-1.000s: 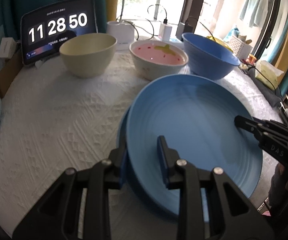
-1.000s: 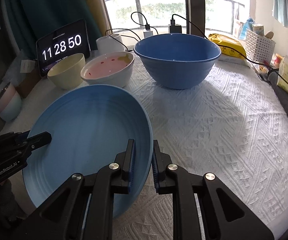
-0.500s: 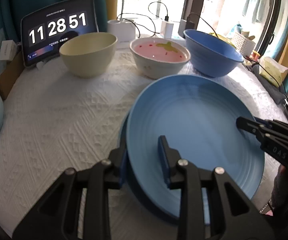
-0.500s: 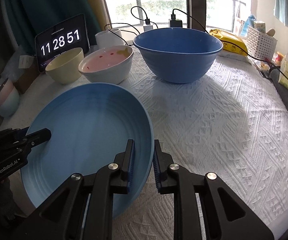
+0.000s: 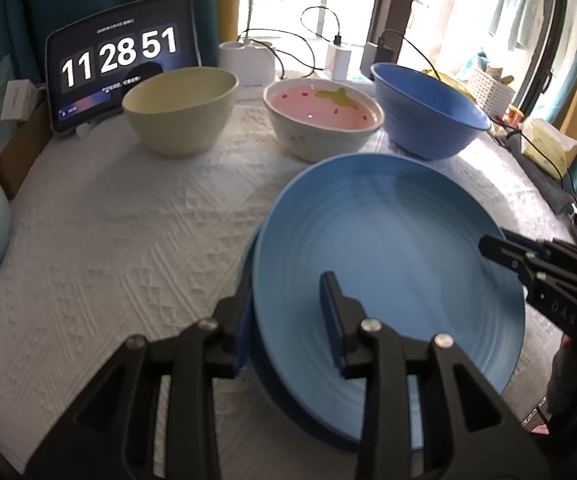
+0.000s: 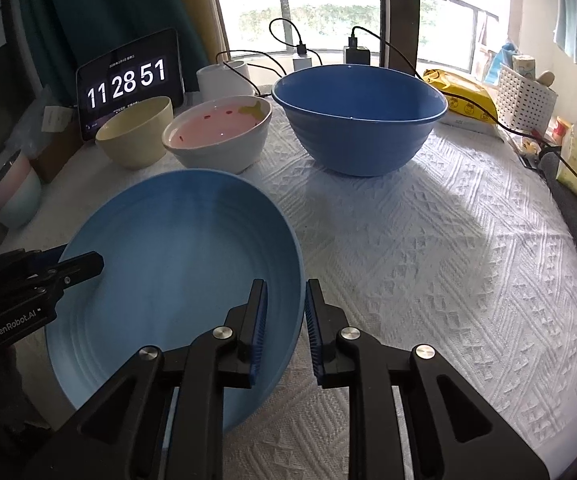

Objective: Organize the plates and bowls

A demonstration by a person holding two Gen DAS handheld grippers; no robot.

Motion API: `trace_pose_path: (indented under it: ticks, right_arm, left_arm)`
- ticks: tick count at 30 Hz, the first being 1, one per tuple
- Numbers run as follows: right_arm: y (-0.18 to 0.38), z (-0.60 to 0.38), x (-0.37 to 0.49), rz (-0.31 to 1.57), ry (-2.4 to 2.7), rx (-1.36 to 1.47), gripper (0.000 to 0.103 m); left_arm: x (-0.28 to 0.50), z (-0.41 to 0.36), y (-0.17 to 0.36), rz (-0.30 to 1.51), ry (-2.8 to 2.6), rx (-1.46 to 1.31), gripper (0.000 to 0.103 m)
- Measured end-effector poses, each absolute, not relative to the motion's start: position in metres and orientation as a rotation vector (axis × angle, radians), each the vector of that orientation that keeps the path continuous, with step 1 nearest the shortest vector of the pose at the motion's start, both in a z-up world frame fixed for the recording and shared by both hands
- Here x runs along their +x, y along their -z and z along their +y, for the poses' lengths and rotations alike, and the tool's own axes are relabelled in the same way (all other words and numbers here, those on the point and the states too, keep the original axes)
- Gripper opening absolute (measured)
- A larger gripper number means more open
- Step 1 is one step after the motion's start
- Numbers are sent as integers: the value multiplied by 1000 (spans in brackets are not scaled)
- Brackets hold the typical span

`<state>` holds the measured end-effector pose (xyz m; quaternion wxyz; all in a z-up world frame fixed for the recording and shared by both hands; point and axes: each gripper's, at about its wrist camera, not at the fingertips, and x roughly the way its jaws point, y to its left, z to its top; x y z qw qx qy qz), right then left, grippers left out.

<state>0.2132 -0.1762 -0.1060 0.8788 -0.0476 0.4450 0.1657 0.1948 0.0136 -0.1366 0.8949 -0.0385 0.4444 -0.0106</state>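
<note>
a white textured cloth covers the counter [image 6: 428, 240] by a bright window, with a clock tablet [image 5: 122, 60] reading 11 28 51 propped at the back left. in front of it stand three bowls in a row: a cream bowl [image 5: 180, 110], a pink bowl [image 5: 322, 118] with a strawberry pattern, and a big blue bowl [image 6: 358, 118], none nested in another. two more pastel bowls [image 6: 14, 192] sit stacked at the far left edge. the task's thing in hand is the blue plate [image 5: 384, 280], near the front edge of the counter; in the left wrist view a darker blue rim shows just under it, so it seems to rest on a second plate. the left gripper [image 5: 288, 316] straddles the plate's left rim, and its fingers have just been opening: the inner one stands clear of the rim over the plate's face, so it looks like a release rather than a grip. the right gripper [image 6: 284, 320] has its fingers narrow on either side of the right rim; they look to be pinching it, though a thin gap on the outer side cannot be ruled out. judging by this, the plates are just about stacked, and the bowls are the work left: three singles yet to be gathered or nested.
</note>
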Motion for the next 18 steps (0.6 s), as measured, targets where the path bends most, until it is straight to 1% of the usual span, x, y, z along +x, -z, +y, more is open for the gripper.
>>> trace_pose_path:
  ticks: [2, 5, 6, 9, 11, 18]
  right_arm:
    - [106, -177, 213, 926, -336, -107, 20]
    - [108, -181, 215, 931, -321, -108, 21]
    - [108, -181, 215, 932, -321, -107, 25]
    - [108, -183, 214, 929, -313, -110, 33]
    - [108, -185, 214, 929, -309, -101, 36]
    - [106, -189, 214, 912, -316, -95, 38]
  left_arm:
    - [194, 13, 136, 924, 54, -84, 44]
    - [191, 17, 135, 919, 76, -121, 45]
    - [191, 19, 135, 917, 86, -137, 45]
    - [190, 23, 134, 916, 95, -173, 45]
    - [189, 24, 132, 908, 89, -174, 45]
    - [182, 24, 123, 905, 75, -158, 47]
